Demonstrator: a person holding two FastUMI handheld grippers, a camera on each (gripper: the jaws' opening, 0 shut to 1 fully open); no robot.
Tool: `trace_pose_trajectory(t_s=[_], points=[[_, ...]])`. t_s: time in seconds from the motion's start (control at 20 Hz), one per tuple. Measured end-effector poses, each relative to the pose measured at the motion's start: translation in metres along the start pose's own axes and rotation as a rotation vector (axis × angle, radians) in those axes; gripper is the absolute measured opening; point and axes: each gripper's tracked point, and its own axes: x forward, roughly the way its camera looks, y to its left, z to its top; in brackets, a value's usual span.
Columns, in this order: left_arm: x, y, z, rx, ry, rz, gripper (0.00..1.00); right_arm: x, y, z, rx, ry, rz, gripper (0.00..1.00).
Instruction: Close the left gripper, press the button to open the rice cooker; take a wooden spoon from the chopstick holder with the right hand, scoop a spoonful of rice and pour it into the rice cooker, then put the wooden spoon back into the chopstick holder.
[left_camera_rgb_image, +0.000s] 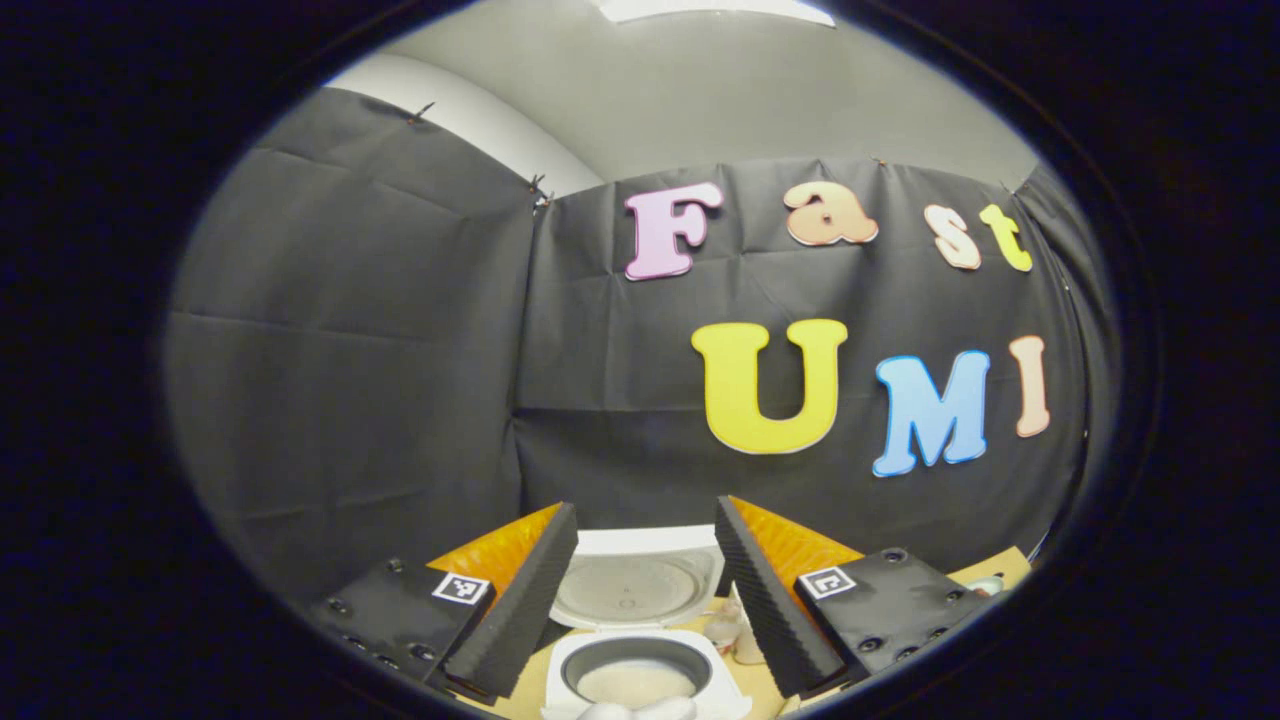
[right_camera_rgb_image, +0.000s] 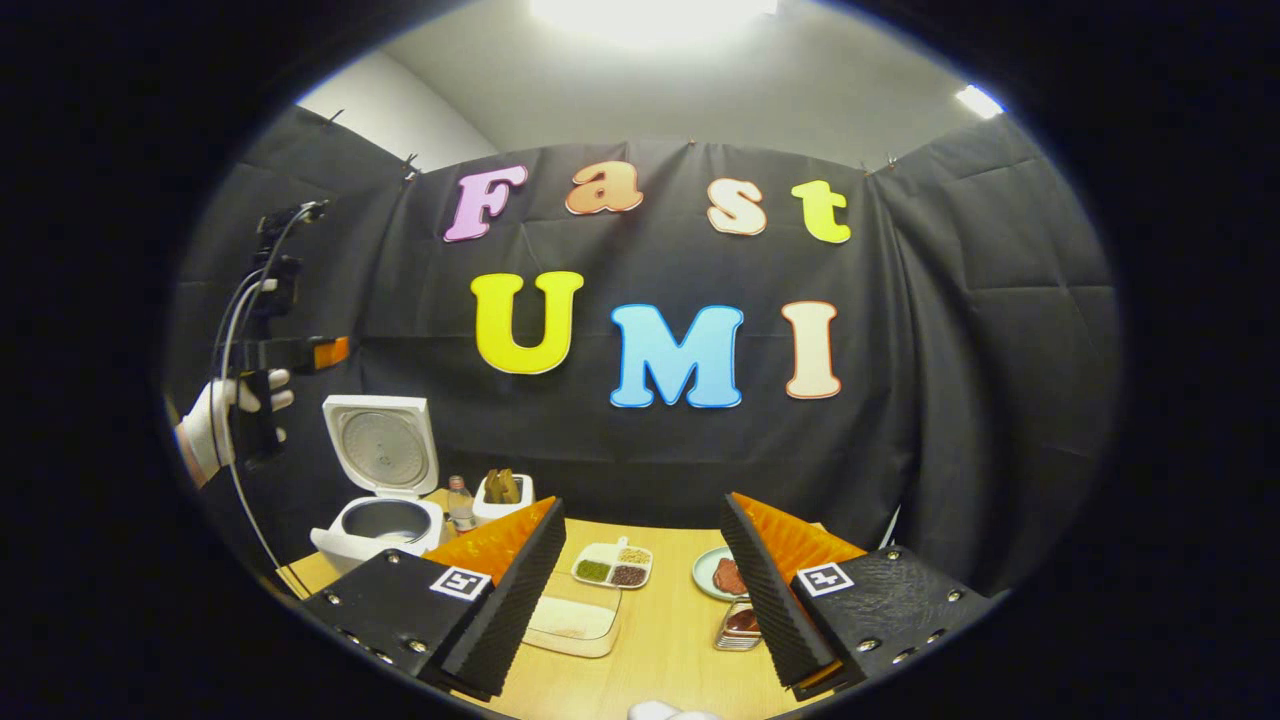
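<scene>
The white rice cooker (left_camera_rgb_image: 640, 655) stands open below my left gripper (left_camera_rgb_image: 645, 510), its lid (left_camera_rgb_image: 632, 585) upright and pale rice in the pot. My left gripper is open and holds nothing. In the right gripper view the rice cooker (right_camera_rgb_image: 380, 520) sits at the table's far left, and a white chopstick holder (right_camera_rgb_image: 503, 497) with wooden handles stands just right of it. My right gripper (right_camera_rgb_image: 642, 505) is open and empty, above the middle of the table. A gloved hand (right_camera_rgb_image: 215, 425) holds the left gripper (right_camera_rgb_image: 325, 353) high above the cooker.
A small bottle (right_camera_rgb_image: 459, 503) stands between cooker and holder. On the wooden table (right_camera_rgb_image: 670, 630) lie a divided dish of grains (right_camera_rgb_image: 612, 565), a shallow clear container (right_camera_rgb_image: 572, 620), a plate with something red (right_camera_rgb_image: 722, 575) and a small stacked dish (right_camera_rgb_image: 740, 625). Black cloth walls close in behind.
</scene>
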Motion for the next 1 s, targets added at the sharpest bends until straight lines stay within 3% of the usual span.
trace_pose_trajectory(t_s=[0.3, 0.5, 0.6, 0.75, 1.0], points=[[0.093, 0.008, 0.000, -0.029, 0.071, 0.010, 0.98, -0.008, 0.016, -0.007, 0.030, 0.051, 0.014, 0.95], [0.151, 0.002, -0.045, -0.009, 0.174, 0.018, 0.96, -0.001, 0.020, -0.014, 0.025, 0.086, 0.014, 0.95], [0.174, 0.005, -0.072, -0.047, 0.241, 0.022, 0.95, 0.004, 0.021, -0.022, 0.021, 0.111, 0.011, 0.95], [0.197, 0.016, -0.112, -0.066, 0.328, 0.067, 0.96, 0.010, 0.023, -0.036, 0.029, 0.159, 0.016, 0.96], [0.215, 0.028, -0.139, 0.007, 0.400, 0.110, 0.93, 0.015, 0.021, -0.051, 0.046, 0.203, 0.020, 0.96]])
